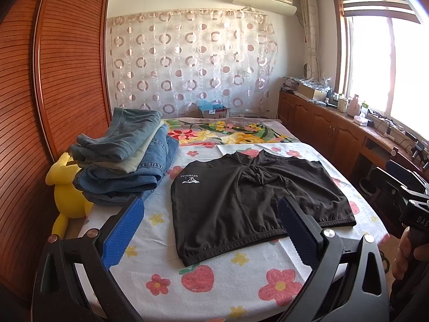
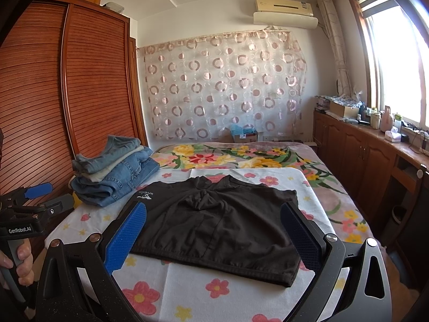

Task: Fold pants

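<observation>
Floral bedsheet (image 1: 166,244) carries the black shorts (image 1: 249,206) flat, waistband edge nearest, lying crosswise ahead of both grippers; left gripper (image 1: 211,230) and right gripper (image 2: 214,238) hover released, neither touching.

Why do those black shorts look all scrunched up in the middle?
The black shorts lie flat on the flowery white bedsheet, but the fabric bunches into a wrinkled knot at the crotch, so they aren't smoothed out.

Matt black knit shorts (image 1: 252,204) on a soft printed cloth sheet (image 1: 241,281), beside glossy slatted wood doors (image 1: 67,61).
</observation>
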Tool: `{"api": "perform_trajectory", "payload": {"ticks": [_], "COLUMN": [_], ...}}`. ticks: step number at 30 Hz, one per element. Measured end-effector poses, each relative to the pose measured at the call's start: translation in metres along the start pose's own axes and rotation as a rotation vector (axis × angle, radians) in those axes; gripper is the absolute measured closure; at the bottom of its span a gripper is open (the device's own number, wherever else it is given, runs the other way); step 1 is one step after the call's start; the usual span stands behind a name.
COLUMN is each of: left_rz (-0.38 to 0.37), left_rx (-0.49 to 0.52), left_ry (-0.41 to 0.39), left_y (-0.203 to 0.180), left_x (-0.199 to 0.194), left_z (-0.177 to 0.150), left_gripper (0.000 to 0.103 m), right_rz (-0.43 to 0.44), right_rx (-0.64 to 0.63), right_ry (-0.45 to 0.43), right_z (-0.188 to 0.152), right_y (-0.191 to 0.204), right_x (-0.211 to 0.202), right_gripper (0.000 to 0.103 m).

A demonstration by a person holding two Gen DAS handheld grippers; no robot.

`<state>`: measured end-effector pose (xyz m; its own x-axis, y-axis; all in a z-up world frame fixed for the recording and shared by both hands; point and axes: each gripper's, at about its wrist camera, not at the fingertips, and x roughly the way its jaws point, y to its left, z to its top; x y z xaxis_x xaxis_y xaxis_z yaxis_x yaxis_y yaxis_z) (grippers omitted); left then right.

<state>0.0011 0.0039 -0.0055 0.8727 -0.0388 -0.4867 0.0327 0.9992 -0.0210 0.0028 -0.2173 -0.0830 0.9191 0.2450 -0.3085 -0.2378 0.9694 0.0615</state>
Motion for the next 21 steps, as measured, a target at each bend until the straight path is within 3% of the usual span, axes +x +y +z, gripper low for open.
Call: {"api": "perform_trajectory", "payload": {"ticks": [21], "left_rz": [-0.005], "left_rx": [-0.002], "left_ry": [0.002], "left_y": [-0.0024], "left_x": [-0.0001], "left_z": [0.0015], "left_gripper": [0.002], "right_rz": [-0.001], "right_rx": [0.001], "right_ry": [-0.001], "right_z": [0.0], "right_y": [0.0002], "right_x": [-0.0013], "right_gripper": [0.003]}}
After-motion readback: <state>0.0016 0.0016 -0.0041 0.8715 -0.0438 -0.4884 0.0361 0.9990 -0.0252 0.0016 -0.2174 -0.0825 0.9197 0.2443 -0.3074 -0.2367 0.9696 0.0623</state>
